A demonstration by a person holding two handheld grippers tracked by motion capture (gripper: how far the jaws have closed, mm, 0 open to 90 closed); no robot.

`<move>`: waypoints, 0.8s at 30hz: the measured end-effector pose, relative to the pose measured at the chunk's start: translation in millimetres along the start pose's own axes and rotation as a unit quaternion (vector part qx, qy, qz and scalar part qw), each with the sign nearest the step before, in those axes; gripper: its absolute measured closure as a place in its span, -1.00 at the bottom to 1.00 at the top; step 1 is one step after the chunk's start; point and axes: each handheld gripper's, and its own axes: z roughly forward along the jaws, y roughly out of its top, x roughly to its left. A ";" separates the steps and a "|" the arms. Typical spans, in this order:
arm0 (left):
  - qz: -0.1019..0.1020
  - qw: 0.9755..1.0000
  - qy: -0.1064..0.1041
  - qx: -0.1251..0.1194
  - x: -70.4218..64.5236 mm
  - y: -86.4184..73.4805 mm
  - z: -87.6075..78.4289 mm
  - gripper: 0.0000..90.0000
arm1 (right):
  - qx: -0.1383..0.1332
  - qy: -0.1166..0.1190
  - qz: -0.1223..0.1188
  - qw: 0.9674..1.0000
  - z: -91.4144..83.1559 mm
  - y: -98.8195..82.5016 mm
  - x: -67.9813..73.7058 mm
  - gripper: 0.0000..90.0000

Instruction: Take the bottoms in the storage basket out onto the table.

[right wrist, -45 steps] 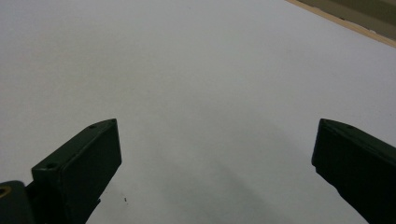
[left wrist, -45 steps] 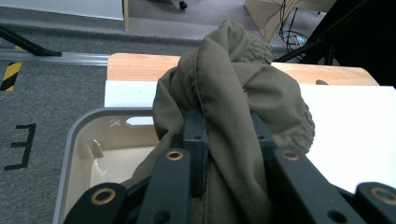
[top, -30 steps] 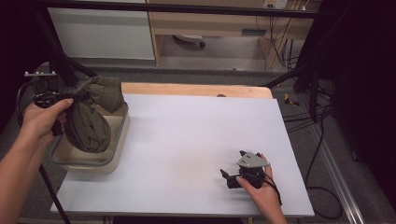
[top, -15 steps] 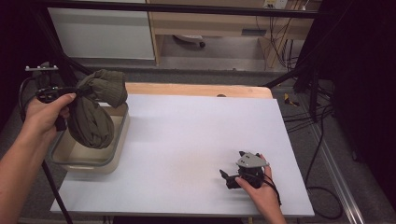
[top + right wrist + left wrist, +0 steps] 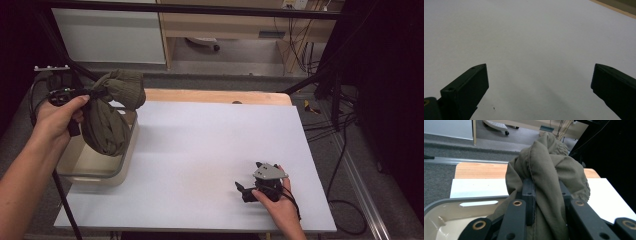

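My left gripper [image 5: 97, 93] is shut on an olive-green garment [image 5: 107, 117], bunched up and hanging over the beige plastic bin [image 5: 95, 172] at the table's left edge. In the left gripper view the cloth [image 5: 549, 177] is pinched between the black jaws and drapes over them, with the bin's rim [image 5: 454, 201] below. At the front right of the white tabletop [image 5: 210, 145] my right gripper [image 5: 242, 191] rests low, its jaws wide apart. The right gripper view has the two black fingertips [image 5: 471, 82] far apart over bare white surface, nothing between them.
A wooden strip [image 5: 215, 96] runs along the table's far edge. Black frame bars and cables [image 5: 340, 125] stand to the right of the table. White cabinets and a shelf sit beyond on the grey floor.
My left hand has lifted the garment higher and slightly rightward out of the bin. The right gripper has stayed where it was.
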 end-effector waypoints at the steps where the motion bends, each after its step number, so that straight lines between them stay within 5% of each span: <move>1: -0.003 1.000 -0.002 0.000 -0.2 0.4 0.2 0.67 | 0.001 0.000 0.000 1.000 0.1 0.1 0.2 -0.95; 14: 0.020 1.000 -0.014 0.005 -19.2 3.6 7.8 0.67 | 0.004 -0.006 0.014 1.000 -0.4 -1.6 -1.4 -0.95; 24: 0.007 1.000 -0.025 -0.008 -26.5 8.4 16.2 0.67 | 0.011 -0.008 0.012 1.000 2.5 -1.2 1.1 -0.95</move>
